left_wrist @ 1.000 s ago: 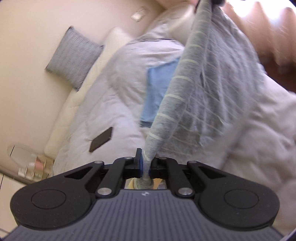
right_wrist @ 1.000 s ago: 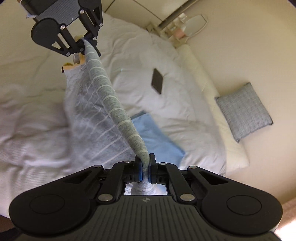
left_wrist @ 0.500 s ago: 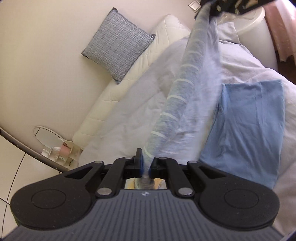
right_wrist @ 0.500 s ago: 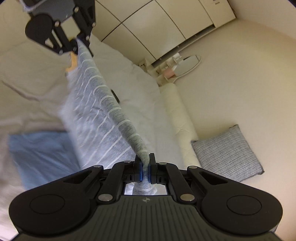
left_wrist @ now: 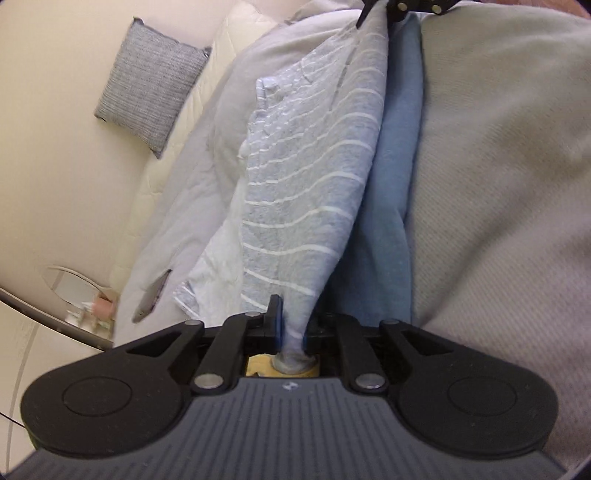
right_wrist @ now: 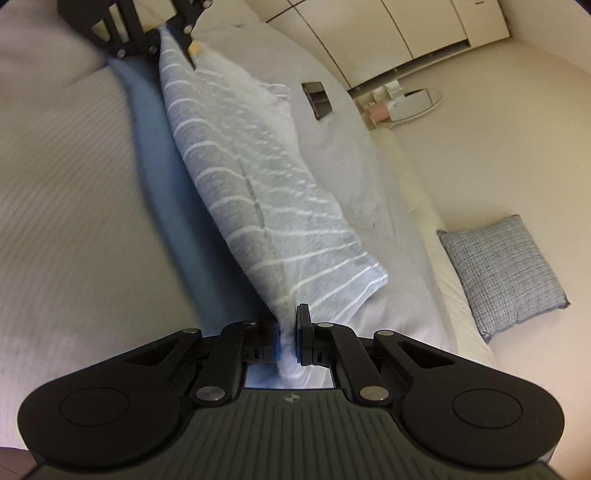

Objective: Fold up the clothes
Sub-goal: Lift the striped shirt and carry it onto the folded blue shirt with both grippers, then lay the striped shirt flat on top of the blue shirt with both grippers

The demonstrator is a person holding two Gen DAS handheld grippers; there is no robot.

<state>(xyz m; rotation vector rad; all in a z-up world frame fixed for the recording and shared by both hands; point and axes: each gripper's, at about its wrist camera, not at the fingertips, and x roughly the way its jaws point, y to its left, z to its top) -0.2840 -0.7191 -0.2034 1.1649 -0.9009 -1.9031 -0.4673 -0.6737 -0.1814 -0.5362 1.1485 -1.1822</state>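
A grey garment with thin white stripes [left_wrist: 306, 177] is stretched between my two grippers, low over the bed. My left gripper [left_wrist: 291, 325] is shut on one end of it. My right gripper [right_wrist: 286, 339] is shut on the other end [right_wrist: 258, 206]. Each gripper shows at the top of the other's view: the right one in the left wrist view [left_wrist: 402, 5], the left one in the right wrist view [right_wrist: 159, 37]. A folded blue garment [left_wrist: 391, 206] lies on the bed right beside the striped one; it also shows in the right wrist view [right_wrist: 166, 173].
The bed has a pale grey duvet [right_wrist: 66, 192]. A dark phone [right_wrist: 317, 99] lies on it beyond the striped garment. A grey checked cushion [right_wrist: 502, 273] leans at the wall on a cream bolster [right_wrist: 436, 221]. A small round table with bottles [right_wrist: 402, 103] stands at the bed's end.
Both grippers have swung the striped garment down from hanging in the air to low over the bed beside the blue garment. The cloth now spreads wider.
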